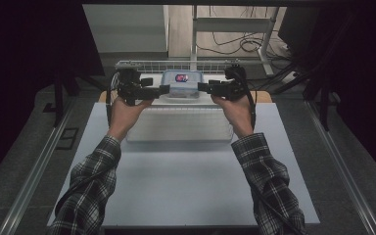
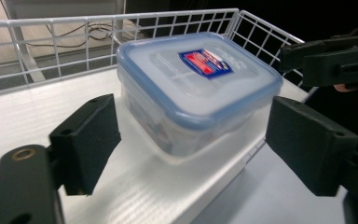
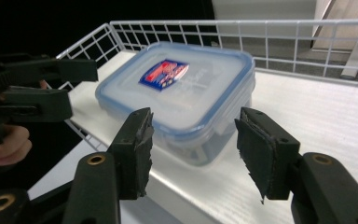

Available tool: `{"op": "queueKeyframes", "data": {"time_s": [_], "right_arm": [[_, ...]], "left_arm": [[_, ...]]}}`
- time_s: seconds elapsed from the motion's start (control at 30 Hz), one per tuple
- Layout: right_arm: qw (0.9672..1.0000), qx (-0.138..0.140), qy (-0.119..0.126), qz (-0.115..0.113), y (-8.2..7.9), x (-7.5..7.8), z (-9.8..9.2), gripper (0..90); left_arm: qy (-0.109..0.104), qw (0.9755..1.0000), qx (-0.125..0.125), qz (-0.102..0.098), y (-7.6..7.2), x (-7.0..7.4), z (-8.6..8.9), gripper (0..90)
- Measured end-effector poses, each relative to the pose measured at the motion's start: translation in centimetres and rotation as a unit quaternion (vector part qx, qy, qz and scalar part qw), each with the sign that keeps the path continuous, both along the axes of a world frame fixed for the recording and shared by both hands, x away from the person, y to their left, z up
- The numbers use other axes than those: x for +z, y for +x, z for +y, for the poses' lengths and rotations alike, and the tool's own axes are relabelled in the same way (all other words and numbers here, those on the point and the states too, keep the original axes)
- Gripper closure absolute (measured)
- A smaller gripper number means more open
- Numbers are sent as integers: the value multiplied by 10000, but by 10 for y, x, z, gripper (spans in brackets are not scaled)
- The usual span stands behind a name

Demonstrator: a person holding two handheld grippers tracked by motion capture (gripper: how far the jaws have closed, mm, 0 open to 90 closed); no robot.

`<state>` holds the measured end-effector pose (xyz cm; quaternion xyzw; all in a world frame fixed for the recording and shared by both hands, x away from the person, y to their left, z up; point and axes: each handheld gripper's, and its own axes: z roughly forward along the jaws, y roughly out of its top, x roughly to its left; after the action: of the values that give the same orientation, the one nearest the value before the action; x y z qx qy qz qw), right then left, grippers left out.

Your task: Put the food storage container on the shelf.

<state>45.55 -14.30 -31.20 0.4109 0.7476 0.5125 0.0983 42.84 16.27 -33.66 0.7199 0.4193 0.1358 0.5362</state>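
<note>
Sitting in a white wire basket (image 2: 51,28) at the table's far edge, the clear plastic box with a blue-rimmed lid (image 2: 198,88) lies between both tools. The left gripper (image 2: 191,154) has its jaws apart, just short of the box; the right gripper (image 3: 191,151) likewise stands open, nothing pinched. The box's contents blur behind the cloudy wall, its red-and-blue label (image 3: 164,72) is unreadable, and the basket's far side is cut off.

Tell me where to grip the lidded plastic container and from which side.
Grip the plastic container by its two short side walls just under the blue-rimmed lid, one tongs from each side. The wire rail blocks the back, and the flat lid offers no hold from above.
</note>
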Motion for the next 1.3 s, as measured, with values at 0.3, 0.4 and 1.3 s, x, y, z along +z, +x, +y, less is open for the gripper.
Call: {"op": "queueKeyframes", "data": {"time_s": [0.3,0.4,1.3], "right_arm": [[9995,100,-222,-225,-11,-8,-1,432],[9992,165,-242,-264,-16,-9,0,401],[9971,493,-354,-459,-54,-29,1,131]], "left_arm": [[211,9995,-121,-198,-17,-11,2,87],[251,9994,-152,-197,-22,-15,1,64],[614,9947,-571,-599,-76,-39,-12,8]]}}
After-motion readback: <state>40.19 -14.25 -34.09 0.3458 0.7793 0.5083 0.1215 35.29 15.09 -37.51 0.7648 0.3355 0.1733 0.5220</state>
